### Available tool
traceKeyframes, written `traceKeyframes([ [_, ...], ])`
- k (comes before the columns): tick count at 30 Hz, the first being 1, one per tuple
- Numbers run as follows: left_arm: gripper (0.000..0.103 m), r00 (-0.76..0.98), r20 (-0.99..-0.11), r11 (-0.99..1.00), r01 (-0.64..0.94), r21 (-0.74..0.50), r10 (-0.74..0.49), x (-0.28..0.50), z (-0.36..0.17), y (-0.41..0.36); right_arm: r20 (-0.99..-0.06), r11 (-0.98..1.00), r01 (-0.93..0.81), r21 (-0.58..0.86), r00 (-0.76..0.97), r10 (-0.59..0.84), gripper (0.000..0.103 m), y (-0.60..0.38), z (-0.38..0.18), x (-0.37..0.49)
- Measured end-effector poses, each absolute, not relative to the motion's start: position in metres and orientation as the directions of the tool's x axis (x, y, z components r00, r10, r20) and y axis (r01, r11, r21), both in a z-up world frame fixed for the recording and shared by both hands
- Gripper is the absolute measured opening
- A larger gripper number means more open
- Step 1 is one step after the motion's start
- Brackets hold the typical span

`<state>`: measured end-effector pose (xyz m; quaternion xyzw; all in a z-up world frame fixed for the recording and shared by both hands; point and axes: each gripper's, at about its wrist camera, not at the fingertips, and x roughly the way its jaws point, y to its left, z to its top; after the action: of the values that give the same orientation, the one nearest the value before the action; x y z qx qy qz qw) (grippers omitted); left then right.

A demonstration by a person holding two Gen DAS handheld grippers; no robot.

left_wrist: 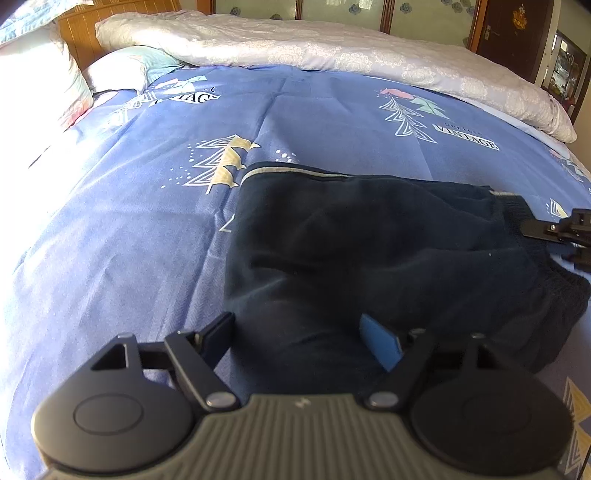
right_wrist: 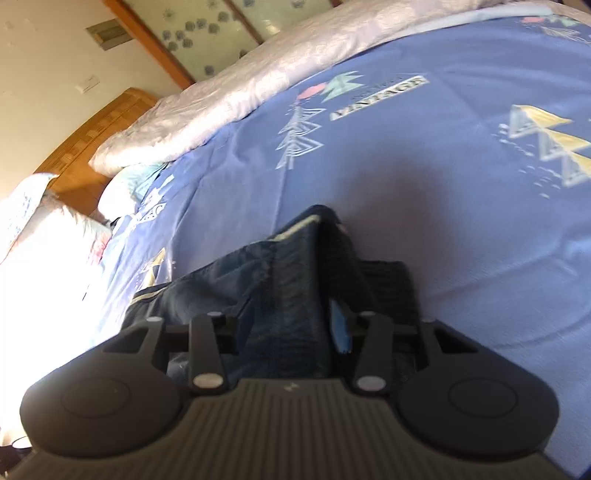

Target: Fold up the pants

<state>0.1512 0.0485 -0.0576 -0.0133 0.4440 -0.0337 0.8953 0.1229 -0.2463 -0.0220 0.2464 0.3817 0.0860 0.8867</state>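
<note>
The dark navy pants (left_wrist: pixel 388 251) lay folded into a thick bundle on the blue bedsheet (left_wrist: pixel 129 240), which was printed with line-drawn trees and small "VINTAGE" labels. A pale stripe ran along the far edge of the bundle, and the ribbed waistband (left_wrist: pixel 561 295) sat at its right end in the left wrist view. The left gripper (left_wrist: pixel 303 338) hovered at the near edge of the bundle with its jaws spread wide, one finger over the sheet and the blue-padded finger over the cloth (no fabric was pinched between them). The right gripper (right_wrist: pixel 291 325) was clamped on the pants (right_wrist: pixel 280 280): in its own view a ridge of dark cloth rose straight up between its fingers, with the ribbed band (right_wrist: pixel 388 284) bunched just to the right. From the left wrist view that same gripper (left_wrist: pixel 535 227) showed only at the right edge of the frame, its tip meeting the far right corner of the bundle. A pale grey quilt (left_wrist: pixel 332 55) lay heaped along the far side of the bed, well apart from the pants, with pillows (left_wrist: pixel 44 81) and a wooden headboard (left_wrist: pixel 92 29) at the left, washed out by strong sunlight.
</note>
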Motion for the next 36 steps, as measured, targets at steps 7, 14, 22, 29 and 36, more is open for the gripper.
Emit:
traceKeyframes([
  [7, 0.083, 0.606, -0.793, 0.998, 0.055, -0.043, -0.067, 0.155, -0.062, 0.04, -0.61, 0.863, 0.108, 0.493, 0.75, 0.255, 0.008, -0.265, -0.015, 0.129],
  [14, 0.081, 0.651, -0.743, 0.985, 0.036, -0.17, -0.152, 0.13, -0.034, 0.078, -0.574, 0.798, 0.165, 0.579, 0.778, 0.256, 0.043, -0.292, -0.011, 0.097],
  [22, 0.081, 0.59, -0.782, 0.926, -0.144, -0.348, -0.201, 0.124, -0.055, 0.129, -0.479, 0.695, 0.128, 0.708, 0.81, 0.339, 0.047, -0.309, 0.007, 0.011],
  [29, 0.088, 0.558, -0.683, 0.705, -0.228, -0.672, -0.471, 0.117, -0.081, 0.153, -0.533, 0.651, 0.179, 0.737, 0.747, 0.398, 0.055, -0.291, -0.008, -0.002],
  [36, 0.088, 0.534, -0.699, 0.727, -0.208, -0.654, -0.475, 0.122, -0.089, 0.138, -0.542, 0.577, 0.244, 0.779, 0.726, 0.424, 0.062, -0.281, -0.017, 0.011],
])
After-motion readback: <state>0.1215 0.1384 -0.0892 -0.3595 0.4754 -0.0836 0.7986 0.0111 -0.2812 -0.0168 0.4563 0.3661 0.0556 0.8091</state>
